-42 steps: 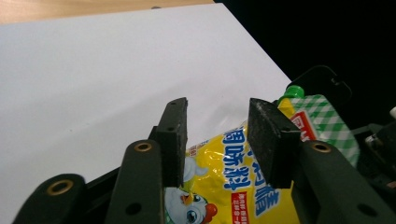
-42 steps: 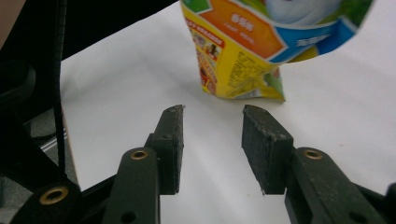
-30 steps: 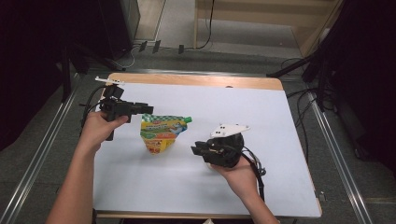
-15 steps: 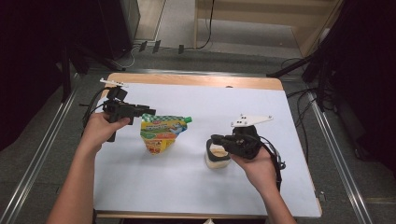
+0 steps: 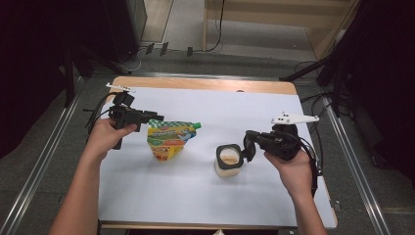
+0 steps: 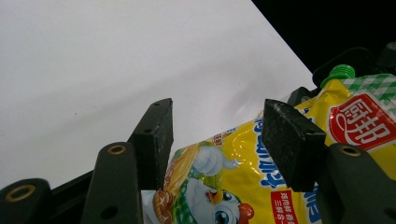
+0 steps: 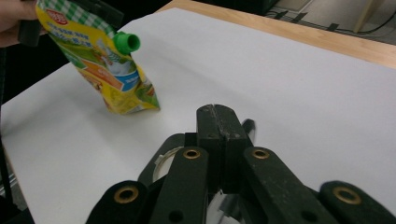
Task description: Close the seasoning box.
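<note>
A yellow and green pouch (image 5: 169, 139) with a green cap stands on the white table sheet (image 5: 195, 200); it is also in the left gripper view (image 6: 233, 186) and the right gripper view (image 7: 107, 70). My left gripper (image 5: 147, 117) is at its upper left corner. Its jaws (image 6: 217, 140) have just been opening and stand apart, with the pouch between and beyond them, unpinched. A small jar (image 5: 228, 164) with a black rim and beige contents stands right of centre. My right gripper (image 5: 249, 147) is shut at the jar's right rim (image 7: 156, 161); I cannot tell if it pinches it.
The table's wooden edge (image 5: 205, 84) runs along the back. Metal rails (image 5: 49, 147) flank both sides. Cables trail from both grippers. Bare white sheet lies in front of the pouch and the jar.
My right hand has moved right and a little up, from on top of the jar to its right side, uncovering it. The left hand and the pouch have stayed put.
</note>
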Demonstrator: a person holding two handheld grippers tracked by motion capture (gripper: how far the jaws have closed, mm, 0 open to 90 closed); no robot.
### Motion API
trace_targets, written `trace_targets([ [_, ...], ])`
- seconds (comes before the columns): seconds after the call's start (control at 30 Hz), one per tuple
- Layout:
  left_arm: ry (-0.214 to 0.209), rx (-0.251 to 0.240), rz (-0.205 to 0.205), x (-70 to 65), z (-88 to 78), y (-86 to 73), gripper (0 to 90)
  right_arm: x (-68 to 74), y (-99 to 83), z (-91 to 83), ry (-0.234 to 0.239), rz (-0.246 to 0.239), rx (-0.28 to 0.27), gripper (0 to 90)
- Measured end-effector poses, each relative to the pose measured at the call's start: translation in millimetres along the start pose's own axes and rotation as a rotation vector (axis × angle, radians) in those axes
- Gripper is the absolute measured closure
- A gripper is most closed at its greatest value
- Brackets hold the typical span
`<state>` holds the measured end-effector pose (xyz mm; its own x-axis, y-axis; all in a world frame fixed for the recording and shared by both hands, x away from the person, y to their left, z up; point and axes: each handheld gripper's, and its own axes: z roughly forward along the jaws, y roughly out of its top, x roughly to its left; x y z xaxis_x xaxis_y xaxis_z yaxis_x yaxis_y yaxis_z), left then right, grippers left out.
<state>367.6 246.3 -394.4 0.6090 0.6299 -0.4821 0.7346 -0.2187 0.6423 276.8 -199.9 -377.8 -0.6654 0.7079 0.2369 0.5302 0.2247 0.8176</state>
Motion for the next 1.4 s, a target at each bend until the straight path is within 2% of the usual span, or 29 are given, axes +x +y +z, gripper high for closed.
trace_targets([
  [0.2,0.0,-0.002,0.001,0.3,0.0,-0.2,44.9,-13.2,-2.5,-9.5,-0.036,0.031,-0.016,90.0],
  [0.33,0.002,0.001,0.001,0.4,0.5,-0.2,44.8,-20.4,-9.5,-0.8,-0.031,0.052,0.005,90.0],
  [0.47,-0.001,-0.003,0.0,0.7,0.5,-0.3,44.6,-22.5,-15.2,11.2,-0.026,0.053,0.033,90.0],
  [0.6,0.003,0.001,0.004,0.5,0.8,-0.4,44.5,-24.0,-18.5,15.8,-0.016,0.066,0.04,90.0],
  [0.77,0.003,-0.002,0.002,0.1,0.9,-0.4,44.3,-21.5,-18.8,18.6,-0.007,0.065,0.044,90.0],
  [1.07,0.003,-0.004,-0.005,0.4,1.5,-0.3,43.4,-16.1,-23.3,32.0,0.036,0.069,0.055,90.0],
  [1.4,0.0,-0.005,-0.004,1.0,0.9,-0.5,43.3,-7.8,-25.8,42.5,0.068,0.049,0.065,90.0],
])
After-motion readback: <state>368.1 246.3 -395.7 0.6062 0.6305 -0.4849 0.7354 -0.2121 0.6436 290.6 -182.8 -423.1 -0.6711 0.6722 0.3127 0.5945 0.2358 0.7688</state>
